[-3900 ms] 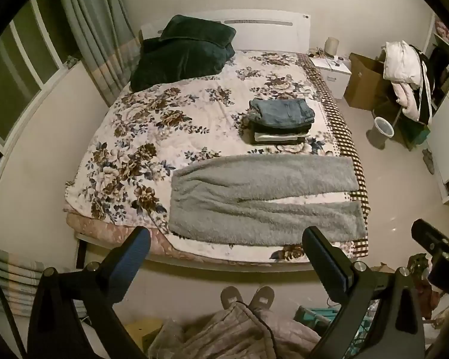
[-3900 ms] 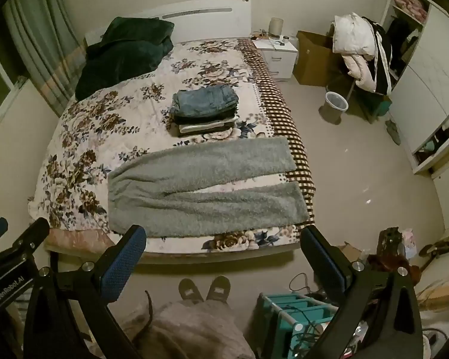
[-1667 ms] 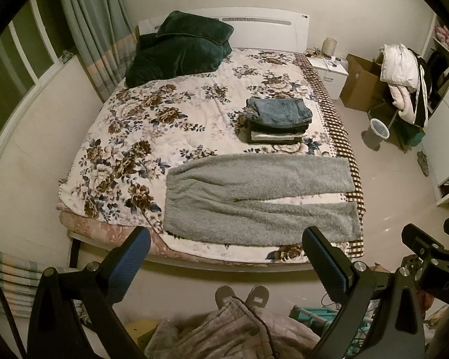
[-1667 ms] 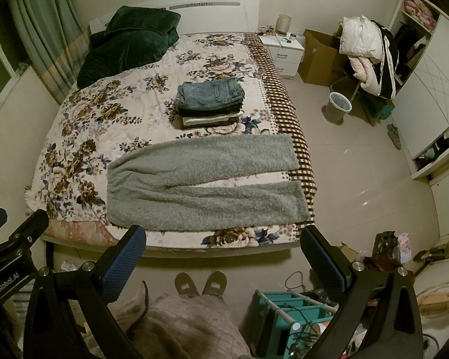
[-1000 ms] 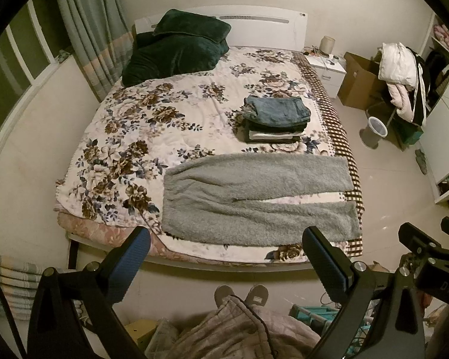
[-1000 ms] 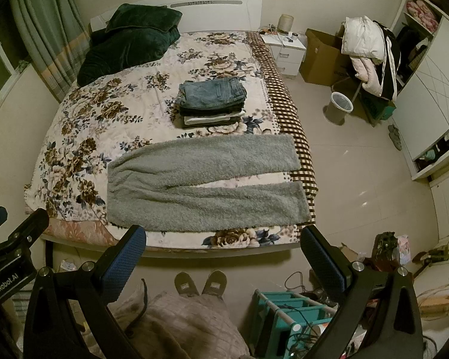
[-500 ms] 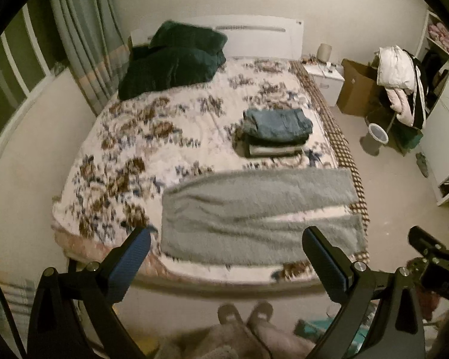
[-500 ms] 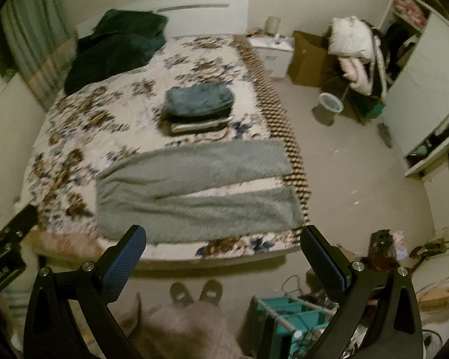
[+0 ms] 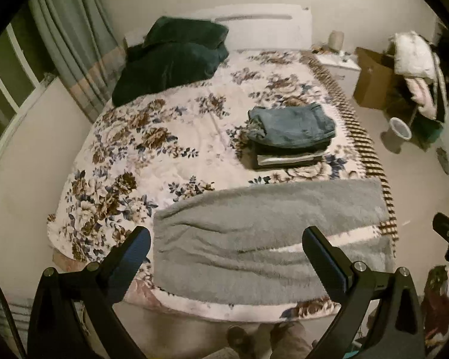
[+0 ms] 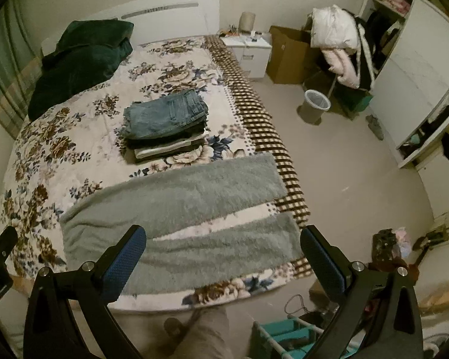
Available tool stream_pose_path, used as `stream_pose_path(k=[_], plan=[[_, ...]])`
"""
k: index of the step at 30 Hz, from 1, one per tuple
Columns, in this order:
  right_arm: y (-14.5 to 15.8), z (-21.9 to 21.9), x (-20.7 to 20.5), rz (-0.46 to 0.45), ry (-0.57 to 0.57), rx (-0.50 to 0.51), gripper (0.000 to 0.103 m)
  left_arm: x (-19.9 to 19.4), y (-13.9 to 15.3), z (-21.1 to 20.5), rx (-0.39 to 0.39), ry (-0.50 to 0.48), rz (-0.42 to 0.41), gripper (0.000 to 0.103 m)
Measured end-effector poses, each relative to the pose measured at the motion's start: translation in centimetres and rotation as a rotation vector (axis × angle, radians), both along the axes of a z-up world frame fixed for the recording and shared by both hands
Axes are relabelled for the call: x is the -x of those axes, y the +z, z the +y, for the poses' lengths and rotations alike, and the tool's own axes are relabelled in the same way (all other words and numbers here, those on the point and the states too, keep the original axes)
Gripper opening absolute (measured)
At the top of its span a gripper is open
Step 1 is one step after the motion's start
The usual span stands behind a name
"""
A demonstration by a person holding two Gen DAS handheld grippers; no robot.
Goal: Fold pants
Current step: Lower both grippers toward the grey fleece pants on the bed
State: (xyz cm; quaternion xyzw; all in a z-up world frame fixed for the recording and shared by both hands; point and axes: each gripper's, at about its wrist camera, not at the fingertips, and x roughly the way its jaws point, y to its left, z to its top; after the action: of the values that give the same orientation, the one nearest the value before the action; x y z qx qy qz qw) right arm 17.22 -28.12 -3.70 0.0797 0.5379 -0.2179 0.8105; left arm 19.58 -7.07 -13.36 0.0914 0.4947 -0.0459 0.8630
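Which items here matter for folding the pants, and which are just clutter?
Job:
- grey pants, flat on the bed
- left gripper, open
- right gripper, open

Lying about:
- folded stack
- green pillows
- bin
- box
- nightstand

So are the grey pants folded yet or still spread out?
Spread out. The grey pants lie flat across the bed, both legs apart with quilt showing between them.
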Motion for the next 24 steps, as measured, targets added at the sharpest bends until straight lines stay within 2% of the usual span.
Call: stream_pose_path(k=[4,8,9,14,19,24], plan=[[-5.5,-4.4,-6.7,0.051,0.055,-0.04,0.103,-5.4,-4.1,-2.1,-0.005,0.048,0.046,0.103],[-13.2,-7.5,-14.1,0.111,0.213,-0.022,0.103,-10.2,-10.1,-4.3,-0.045,0.071,0.08,0.103],[-16.0,-8.0,-16.2,0.147,0.266,-0.001,0.103,-11.1,-11.8,-5.0,-0.064,0.069,0.093,0.103],[-30.2,-8.7,-24.2,0.34,0.482,0.125,0.103,-16.5,-24.1,-8.6,-0.219,-0.024,0.187,0.103],[-43.3,-7.5,-30.2,0.451,0.655,0.171,0.103,-21.1,-34.9,-9.2,-0.276,-0.085,0.262,0.103],[-53.4,-6.8,-33.4,0.605,0.764,0.174,0.099,-25.1,-42.3,-8.6,-0.314,-0.175,0.343,0.103]])
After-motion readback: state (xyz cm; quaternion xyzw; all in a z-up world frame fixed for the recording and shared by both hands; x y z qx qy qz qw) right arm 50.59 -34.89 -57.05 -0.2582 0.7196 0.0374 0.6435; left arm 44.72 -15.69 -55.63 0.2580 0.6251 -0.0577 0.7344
